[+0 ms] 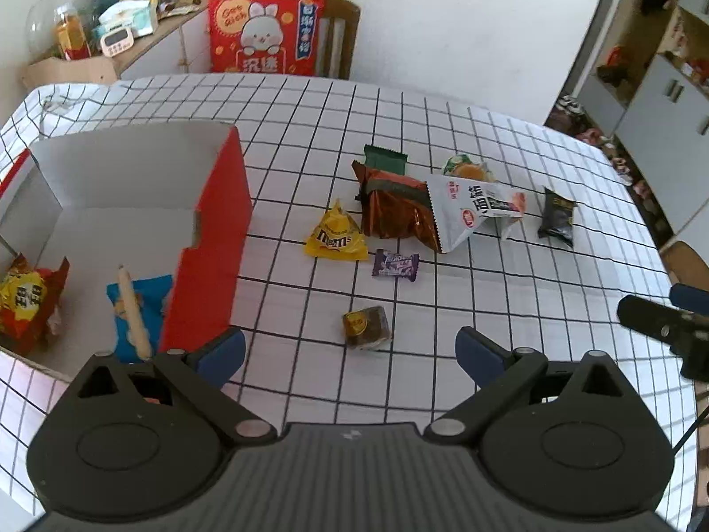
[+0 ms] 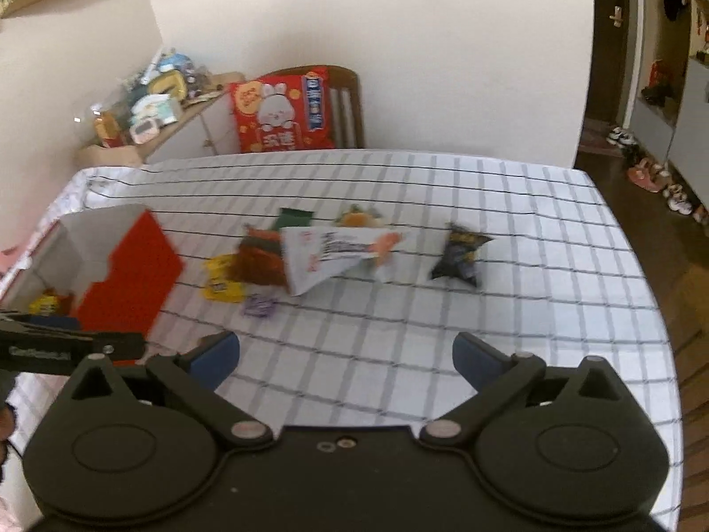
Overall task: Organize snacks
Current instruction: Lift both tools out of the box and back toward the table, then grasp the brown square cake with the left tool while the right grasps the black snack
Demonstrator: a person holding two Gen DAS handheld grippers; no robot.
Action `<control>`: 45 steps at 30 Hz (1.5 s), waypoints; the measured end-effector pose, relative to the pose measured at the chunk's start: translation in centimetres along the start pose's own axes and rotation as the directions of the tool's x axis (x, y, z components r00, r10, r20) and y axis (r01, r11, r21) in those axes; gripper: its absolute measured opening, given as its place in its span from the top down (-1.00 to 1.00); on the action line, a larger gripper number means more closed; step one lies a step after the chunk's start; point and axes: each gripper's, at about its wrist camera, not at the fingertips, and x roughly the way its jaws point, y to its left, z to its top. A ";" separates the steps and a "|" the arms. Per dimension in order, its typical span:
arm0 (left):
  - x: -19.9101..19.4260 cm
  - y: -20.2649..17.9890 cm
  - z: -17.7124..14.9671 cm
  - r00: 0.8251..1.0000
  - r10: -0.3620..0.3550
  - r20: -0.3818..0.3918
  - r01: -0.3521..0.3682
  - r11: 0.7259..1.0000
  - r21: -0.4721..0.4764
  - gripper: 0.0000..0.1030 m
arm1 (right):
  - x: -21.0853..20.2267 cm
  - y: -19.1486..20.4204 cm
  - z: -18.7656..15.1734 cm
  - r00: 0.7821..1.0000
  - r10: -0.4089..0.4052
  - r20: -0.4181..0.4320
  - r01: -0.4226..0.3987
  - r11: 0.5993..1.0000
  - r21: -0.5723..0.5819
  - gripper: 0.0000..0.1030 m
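My left gripper (image 1: 350, 350) is open, with a small brown wrapped cake (image 1: 366, 327) lying on the cloth just ahead between its fingers, untouched. Farther off lie a purple candy (image 1: 395, 264), a yellow M&M's pack (image 1: 335, 236), a brown foil bag (image 1: 396, 213), a white packet (image 1: 469, 210), a green pack (image 1: 384, 158), an orange-and-green snack (image 1: 465, 168) and a black pack (image 1: 557, 218). The red box (image 1: 217, 239) at left holds a red-yellow bag (image 1: 26, 301) and a blue pack (image 1: 137, 310). My right gripper (image 2: 345, 354) is open over bare cloth; the black pack (image 2: 461, 252) lies beyond it.
The checked tablecloth (image 1: 509, 310) covers the table. A chair with a red rabbit cushion (image 1: 266, 35) stands behind the far edge. A cluttered sideboard (image 1: 111, 22) is at back left. The other gripper (image 1: 664, 323) shows at the right edge of the left wrist view. Shoes (image 2: 656, 177) lie on the floor.
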 end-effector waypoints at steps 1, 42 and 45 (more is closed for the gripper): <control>0.5 -0.3 0.3 1.000 0.009 -0.010 -0.009 1.000 -0.007 -0.97 | 0.6 -0.7 0.3 1.000 -0.009 -0.009 0.009 1.000 0.010 -0.99; 11.2 -0.8 2.6 0.958 0.094 -0.272 -0.165 0.953 -0.254 -0.02 | 18.1 -9.5 6.1 0.985 -0.110 -0.131 0.132 0.975 0.176 -0.35; 11.3 -0.9 2.6 0.958 0.086 -0.275 -0.159 0.954 -0.256 0.19 | 18.0 -9.5 6.2 0.987 -0.110 -0.121 0.130 0.977 0.170 -0.07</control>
